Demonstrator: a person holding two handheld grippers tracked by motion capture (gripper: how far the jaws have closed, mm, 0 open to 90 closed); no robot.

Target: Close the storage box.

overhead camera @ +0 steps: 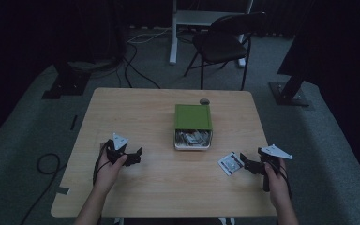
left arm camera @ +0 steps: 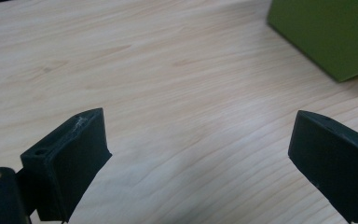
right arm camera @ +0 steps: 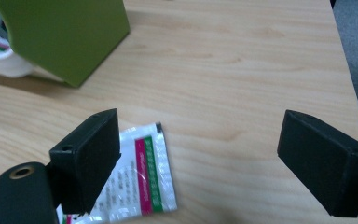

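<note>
Two grippers sat low over the table, one on each side of the green box, and both had their jaws spread wide with nothing between them. Your left gripper hovered over bare wood, well apart from the box, which looked like a waiting position rather than a reach. Your right gripper pointed at the single white sachet lying flat on the table just beside it; in the right gripper view one jaw overlapped the sachet, though I could not tell whether it touched. The box lay with its open end toward you, more sachets packed in its white tray, so the loose one probably belonged with them. Flat and thin, it would have been awkward to pinch off the surface.
</note>
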